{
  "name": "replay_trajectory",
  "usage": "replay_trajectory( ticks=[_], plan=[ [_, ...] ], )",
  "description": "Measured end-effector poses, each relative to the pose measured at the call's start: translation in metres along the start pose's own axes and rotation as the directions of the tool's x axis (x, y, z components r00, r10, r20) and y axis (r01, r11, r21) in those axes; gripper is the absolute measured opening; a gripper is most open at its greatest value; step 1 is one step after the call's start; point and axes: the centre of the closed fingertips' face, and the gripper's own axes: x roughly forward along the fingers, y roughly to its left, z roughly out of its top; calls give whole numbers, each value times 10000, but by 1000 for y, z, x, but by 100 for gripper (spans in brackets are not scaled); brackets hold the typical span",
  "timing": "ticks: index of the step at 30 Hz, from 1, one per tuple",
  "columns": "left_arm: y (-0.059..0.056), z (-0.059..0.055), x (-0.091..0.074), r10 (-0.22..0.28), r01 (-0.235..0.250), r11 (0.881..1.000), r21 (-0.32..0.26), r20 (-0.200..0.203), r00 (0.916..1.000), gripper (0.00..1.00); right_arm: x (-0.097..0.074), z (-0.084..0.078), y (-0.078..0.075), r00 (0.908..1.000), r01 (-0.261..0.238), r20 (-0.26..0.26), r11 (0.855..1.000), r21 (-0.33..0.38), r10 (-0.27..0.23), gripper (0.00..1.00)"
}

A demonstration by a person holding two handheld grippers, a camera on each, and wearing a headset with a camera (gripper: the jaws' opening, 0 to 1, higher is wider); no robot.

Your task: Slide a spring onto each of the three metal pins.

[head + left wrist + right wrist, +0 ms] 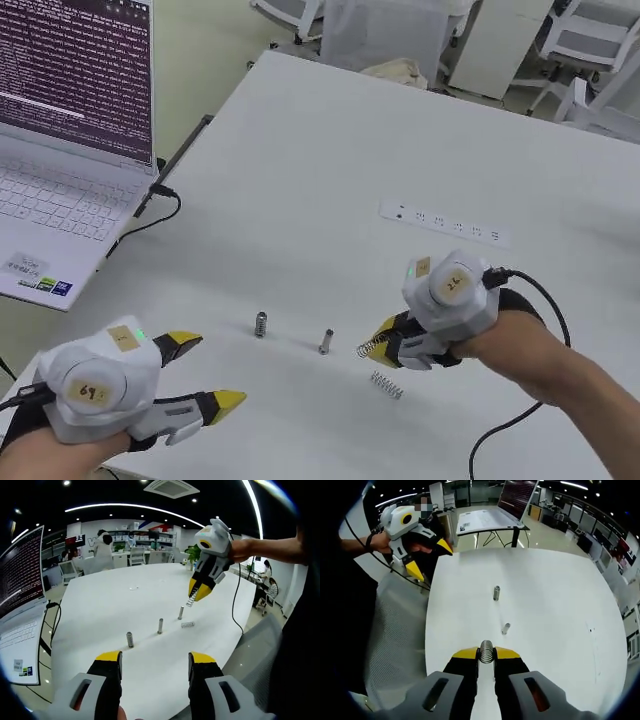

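Three short metal pins stand in a row on the white table. The left pin carries a spring. The middle pin is bare. My right gripper is shut on a spring, held tilted just above the third pin. A loose spring lies flat beside that pin. My left gripper is open and empty, near the table's front edge, short of the left pin.
An open laptop sits at the left with a black cable plugged into its side. A white power strip lies behind the pins. Office chairs stand beyond the far edge.
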Motion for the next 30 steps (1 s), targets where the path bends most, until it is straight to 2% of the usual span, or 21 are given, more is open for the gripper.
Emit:
replay_trajectory(
  ticks=[8,13,21,30],
  plan=[
    [5,3,-2,52,-51,9999,-130,90,9999,49,17,7,-13,9999,47,-101,10000,-36,-47,9],
    [8,0,-3,121,-120,9998,-183,54,9999,49,30,11,-23,9999,70,-116,10000,-55,-70,9],
    [9,-4,-5,167,-167,9993,-323,-2,9999,49,51,11,-32,9994,34,-340,10000,-32,-35,9],
    [11,-6,-5,247,-249,9986,-470,-40,9997,48,63,9,-41,9982,33,-597,9996,-293,-51,9]
  ],
)
